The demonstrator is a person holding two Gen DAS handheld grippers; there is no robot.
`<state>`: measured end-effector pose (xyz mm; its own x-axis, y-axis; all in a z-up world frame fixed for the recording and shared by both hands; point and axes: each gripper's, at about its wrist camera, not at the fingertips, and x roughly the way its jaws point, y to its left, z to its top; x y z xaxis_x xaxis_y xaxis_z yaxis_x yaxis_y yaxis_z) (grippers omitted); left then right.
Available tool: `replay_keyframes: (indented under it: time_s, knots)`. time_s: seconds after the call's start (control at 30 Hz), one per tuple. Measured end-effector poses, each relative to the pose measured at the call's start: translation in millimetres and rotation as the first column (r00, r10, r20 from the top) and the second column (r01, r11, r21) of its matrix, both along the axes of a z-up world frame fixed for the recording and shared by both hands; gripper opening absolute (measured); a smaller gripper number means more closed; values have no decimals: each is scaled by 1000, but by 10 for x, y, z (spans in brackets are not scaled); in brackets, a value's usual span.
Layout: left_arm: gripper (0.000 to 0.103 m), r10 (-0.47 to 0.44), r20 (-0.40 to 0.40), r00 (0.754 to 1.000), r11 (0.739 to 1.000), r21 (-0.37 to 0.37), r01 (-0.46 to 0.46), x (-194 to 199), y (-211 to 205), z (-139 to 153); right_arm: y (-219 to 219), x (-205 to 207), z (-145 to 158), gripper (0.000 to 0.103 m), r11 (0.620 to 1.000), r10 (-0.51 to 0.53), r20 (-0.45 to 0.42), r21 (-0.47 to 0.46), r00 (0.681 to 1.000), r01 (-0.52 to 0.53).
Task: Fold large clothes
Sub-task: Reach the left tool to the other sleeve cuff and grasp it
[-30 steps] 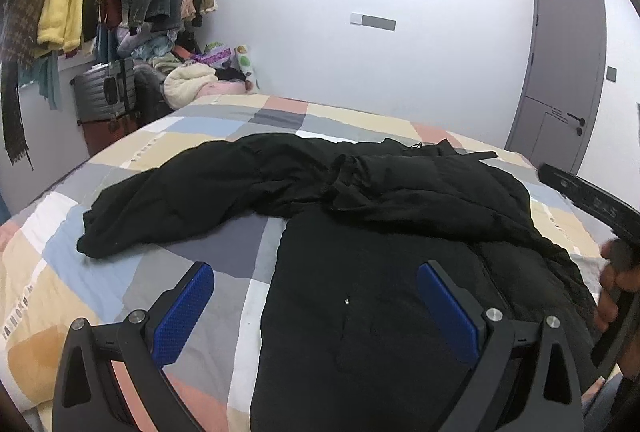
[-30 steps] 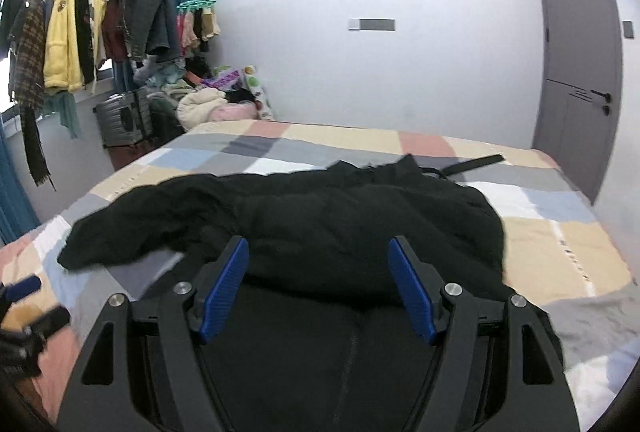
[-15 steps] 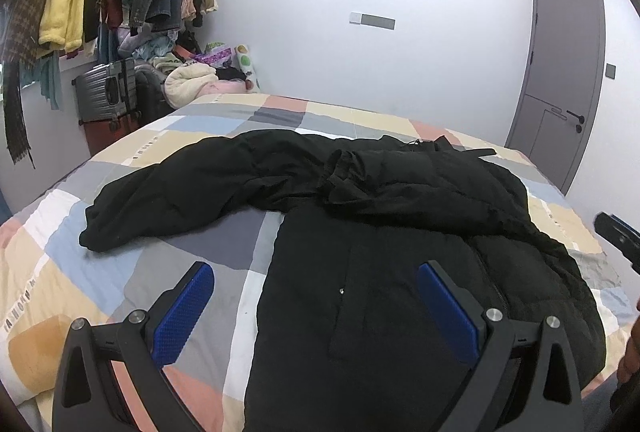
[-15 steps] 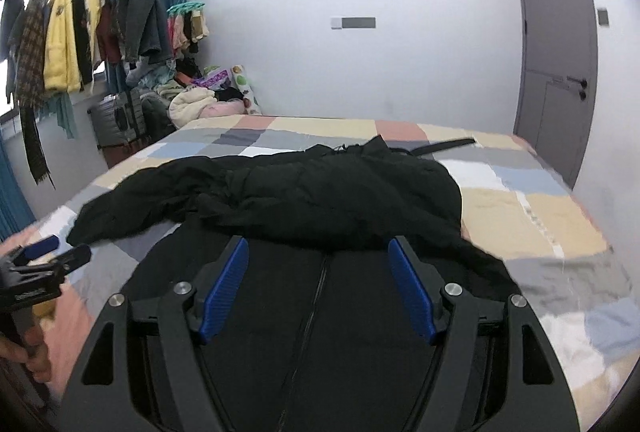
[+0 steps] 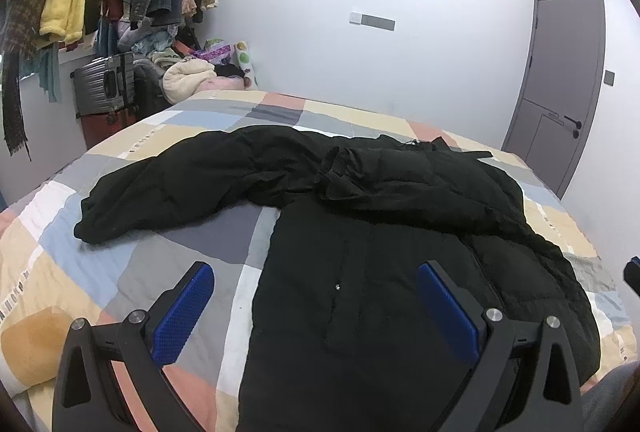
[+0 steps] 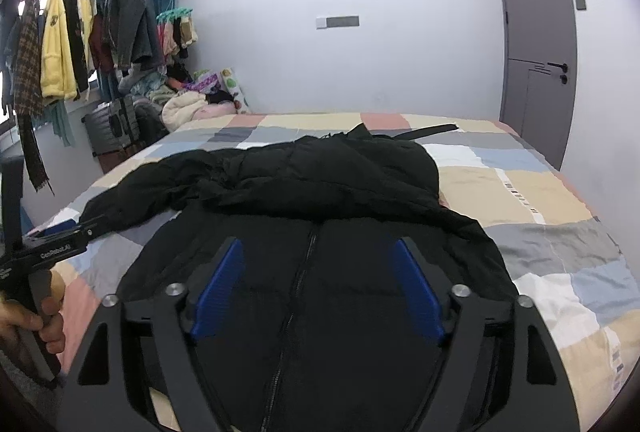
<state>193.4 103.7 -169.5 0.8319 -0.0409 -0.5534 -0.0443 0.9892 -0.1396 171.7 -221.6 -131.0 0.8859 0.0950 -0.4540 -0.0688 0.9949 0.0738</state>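
The black padded jacket (image 5: 400, 232) lies front-up on the patchwork bed (image 5: 120, 272), hem toward the near edge and collar toward the far wall. One sleeve (image 5: 192, 184) trails out to the left across the quilt; the other looks already folded over the chest, where a dark bunched band runs across.

Over the last second the right gripper (image 6: 318, 282) has slid sideways to sit squarely over the jacket's zip (image 6: 304, 272), and its fingers have just been opening wider, with nothing caught between them, only the jacket front lying beneath. The left gripper (image 5: 316, 308) has held its place at the near left of the hem, its blue fingers (image 5: 184, 312) spread with nothing pinched. Seen from the right side, a hand (image 6: 28, 324) grips its handle at the left edge of the bed.

To my eye both tools are free and lining up for the next fold. The left sleeve is the obvious loose piece, so bringing it across the body seems likely before the hem is lifted toward the collar.
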Motion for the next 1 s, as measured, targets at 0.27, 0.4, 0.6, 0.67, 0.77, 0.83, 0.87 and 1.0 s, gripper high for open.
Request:
replay_keyframes:
  time_s: [0.27,0.4,0.6,0.67,0.77,0.83,0.87,1.0]
  knots:
    - [103,51,-37,998,996,-68,-53,205,300,14,-61,36,-43,88,1000,-3,-4,21,1000,3]
    - [103,114,-73,991,986,-112,-122,485,651,70,-99,104,-140,91,999,-4,-41,34,999,6]
    - [103,185,-160,970,963,-169,-212,914,1324,-76,-182,171,-238,103,997,0,-75,78,997,6]
    - [103,214,-194,957,950,-186,-250,1046,1586,-188,-173,199,-259,103,996,8,-86,84,996,-1]
    - [103,275,-214,937,925,-207,-319,1140,1959,-362,-144,224,-282,103,997,17,-94,76,995,-10]
    - [102,306,-244,920,893,-261,-366,1195,2229,-540,-107,247,-307,103,998,21,-103,65,994,-15]
    - [101,326,-266,907,871,-289,-398,1210,2367,-648,-84,263,-317,103,998,23,-108,61,994,-17]
    - [100,381,-339,860,756,-422,-501,1219,2833,-1074,-32,327,-357,103,998,31,-126,53,992,-24]
